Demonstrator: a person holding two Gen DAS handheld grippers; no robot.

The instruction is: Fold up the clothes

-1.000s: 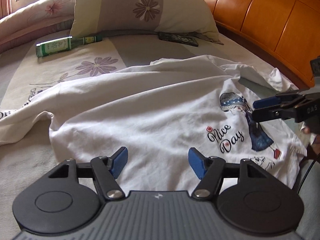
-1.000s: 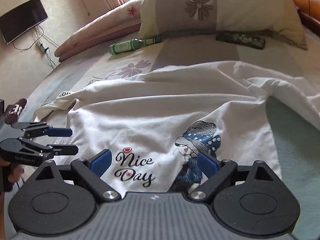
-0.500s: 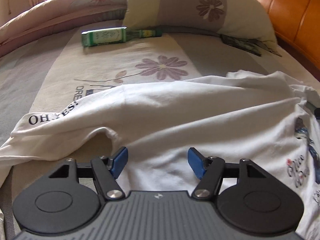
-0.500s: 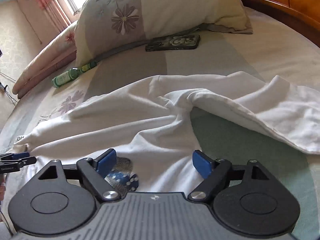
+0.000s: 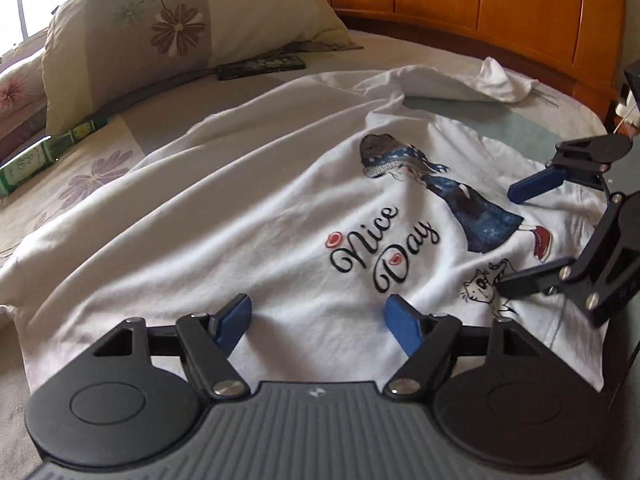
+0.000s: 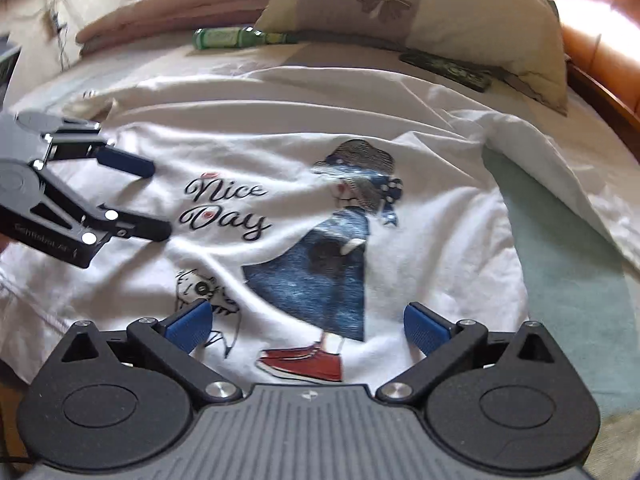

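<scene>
A white T-shirt [image 5: 248, 216] with a "Nice Day" print and a girl in a blue dress lies spread and wrinkled on the bed; it also shows in the right wrist view [image 6: 400, 184]. My left gripper [image 5: 320, 318] is open and empty, low over the shirt's hem beside the lettering; it shows from the side in the right wrist view [image 6: 154, 200]. My right gripper [image 6: 308, 326] is open and empty over the hem by the red shoes; it shows in the left wrist view [image 5: 508, 236]. One sleeve [image 5: 460, 80] lies bunched towards the headboard.
A flowered pillow [image 5: 160, 36] stands at the head of the bed, with a dark phone-like object [image 5: 262, 66] below it and a green bottle [image 5: 44, 154] lying to the left. A wooden headboard [image 5: 480, 8] curves along the right.
Both grippers swung back to the shirt's printed front near the hem. The left came from the left sleeve side, the right from the bunched sleeve. Both stayed open.
</scene>
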